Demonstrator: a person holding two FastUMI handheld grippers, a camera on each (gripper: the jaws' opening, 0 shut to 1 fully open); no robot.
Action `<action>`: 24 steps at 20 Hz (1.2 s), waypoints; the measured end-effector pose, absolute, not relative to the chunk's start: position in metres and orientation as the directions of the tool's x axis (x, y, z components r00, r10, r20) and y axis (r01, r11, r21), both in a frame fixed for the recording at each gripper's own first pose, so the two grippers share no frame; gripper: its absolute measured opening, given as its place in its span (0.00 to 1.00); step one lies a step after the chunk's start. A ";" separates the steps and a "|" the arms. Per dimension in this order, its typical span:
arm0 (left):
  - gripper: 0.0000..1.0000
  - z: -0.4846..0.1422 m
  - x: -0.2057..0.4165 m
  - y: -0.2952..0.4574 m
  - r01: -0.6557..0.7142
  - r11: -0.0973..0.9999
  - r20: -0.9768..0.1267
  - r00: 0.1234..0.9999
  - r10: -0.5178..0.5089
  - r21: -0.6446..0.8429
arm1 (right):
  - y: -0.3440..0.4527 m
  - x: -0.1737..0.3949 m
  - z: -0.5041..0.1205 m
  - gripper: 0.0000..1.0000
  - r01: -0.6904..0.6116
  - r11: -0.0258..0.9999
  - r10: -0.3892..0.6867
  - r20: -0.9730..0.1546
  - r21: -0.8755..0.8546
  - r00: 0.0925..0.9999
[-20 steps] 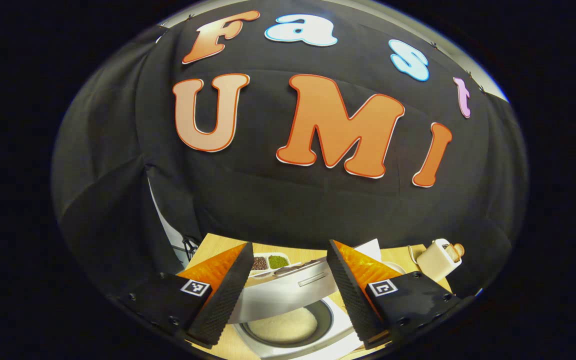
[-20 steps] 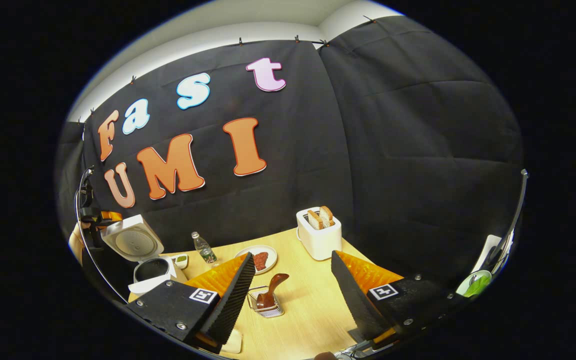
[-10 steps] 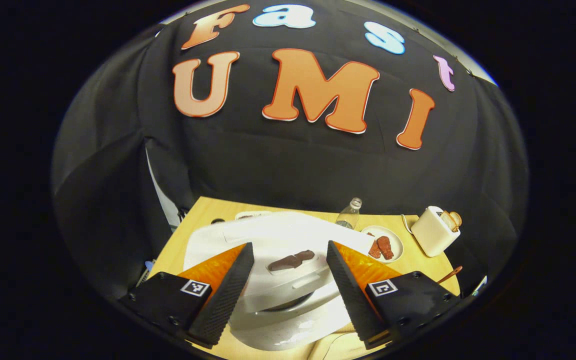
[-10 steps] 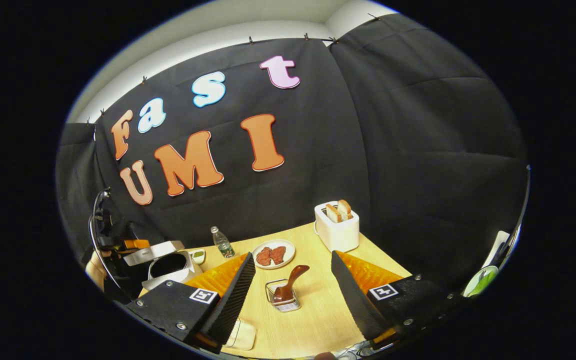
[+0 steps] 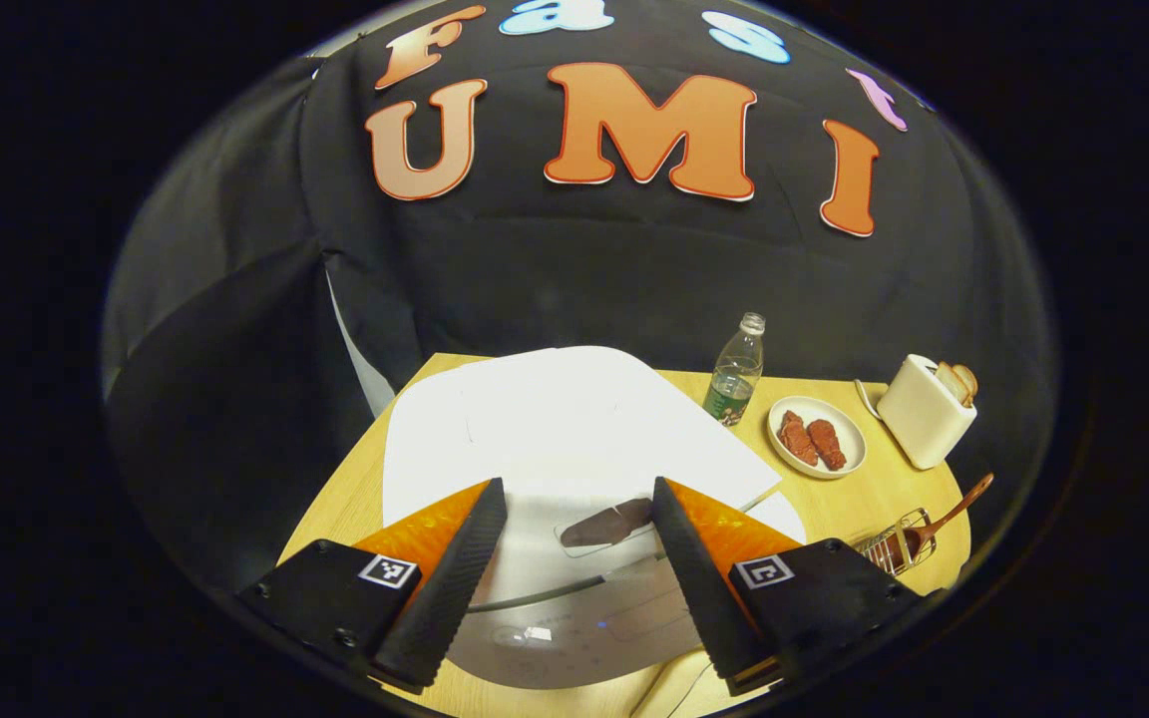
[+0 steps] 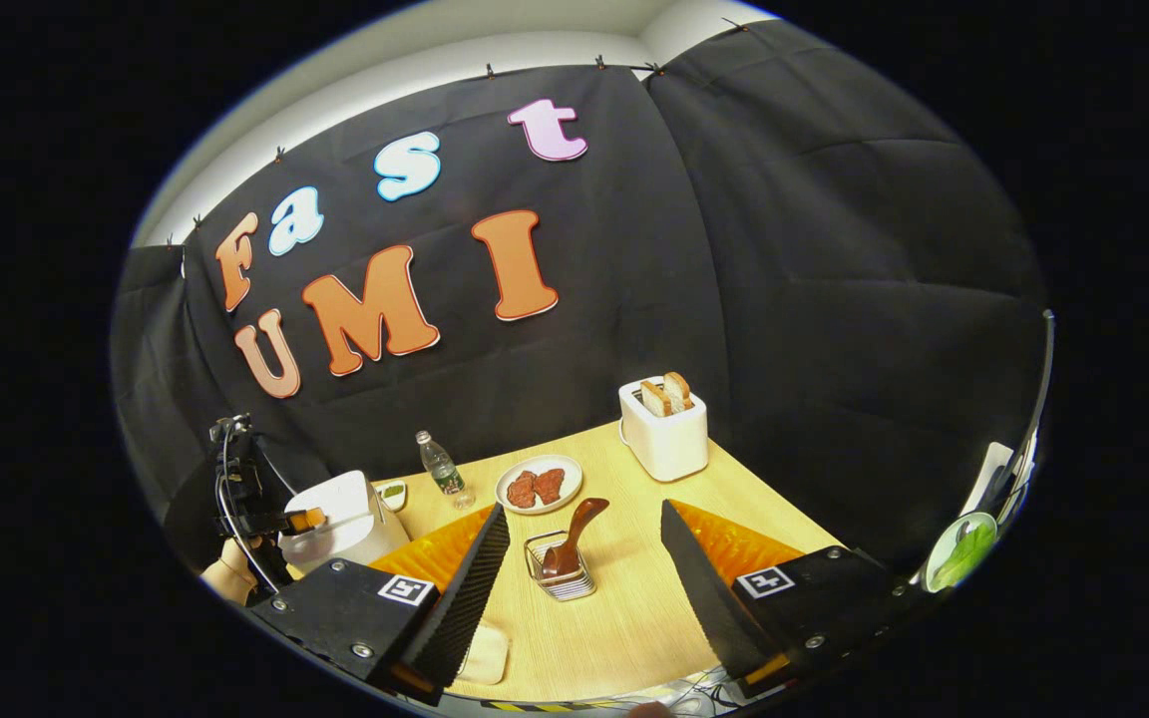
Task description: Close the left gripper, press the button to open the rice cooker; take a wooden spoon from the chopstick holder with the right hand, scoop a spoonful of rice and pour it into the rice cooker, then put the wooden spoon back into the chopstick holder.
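Looking along left gripper view first:
Left gripper (image 5: pixel 574 568): fingers spread wide, nothing between, hanging over cooker lid.
Rice cooker (image 5: pixel 574 439): white, lid down, dark latch/button near front edge between the fingers.
Bottle (image 5: pixel 734 369): clear, upright, just beside cooker's far right corner; contents can't tell.
Plate (image 5: pixel 818 469): two reddish-brown pcs on it.
Toaster (image 5: pixel 924 411): white, bread slices standing in slots.
Chopstick holder (image 5: pixel 894 548): wire, wooden spoon (image 5: pixel 958 504) leaning out, handle up-right.

Right gripper view next:
Right gripper (image 6: pixel 579 588): fingers wide apart, empty, above table (image 6: pixel 634 638).
Chopstick holder (image 6: pixel 560 583): between the fingers, spoon (image 6: pixel 574 538) bowl-down inside.
Plate (image 6: pixel 540 471): same two pcs.
Toaster (image 6: pixel 664 439): bread in slots.
Rice cooker (image 6: pixel 340 519): far left, lid down, left gripper (image 6: pixel 300 519) beside it.
Small dish (image 6: pixel 392 492): sth green inside.
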State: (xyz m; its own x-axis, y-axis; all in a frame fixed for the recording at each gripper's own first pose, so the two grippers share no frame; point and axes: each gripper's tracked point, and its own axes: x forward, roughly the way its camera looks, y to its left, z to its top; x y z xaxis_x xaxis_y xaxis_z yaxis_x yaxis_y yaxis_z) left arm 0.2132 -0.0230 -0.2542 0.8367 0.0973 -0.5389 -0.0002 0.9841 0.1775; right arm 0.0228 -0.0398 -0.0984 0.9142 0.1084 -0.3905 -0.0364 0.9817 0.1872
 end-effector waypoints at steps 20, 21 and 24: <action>0.99 -0.261 0.223 -0.021 -0.022 0.993 -0.601 0.795 0.088 0.116 | -0.041 0.015 -0.130 0.95 -0.067 0.974 0.162 -0.462 0.216 0.872; 0.99 -0.262 0.223 -0.020 -0.023 0.990 -0.605 0.789 0.105 0.141 | -0.042 0.015 -0.132 0.95 -0.067 0.972 0.167 -0.466 0.223 0.869; 0.99 -0.258 0.227 -0.029 -0.017 0.988 -0.612 0.783 0.110 0.156 | -0.046 0.016 -0.134 0.95 -0.071 0.971 0.173 -0.470 0.228 0.865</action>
State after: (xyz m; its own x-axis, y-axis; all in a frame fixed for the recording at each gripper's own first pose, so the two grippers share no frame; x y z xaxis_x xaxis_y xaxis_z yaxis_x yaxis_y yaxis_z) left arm 0.2271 -0.0295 -0.2583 0.7833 0.1100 -0.6119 -0.0166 0.9876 0.1563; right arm 0.0161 -0.0461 -0.1343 0.8652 0.1734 -0.4705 -0.0708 0.9711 0.2277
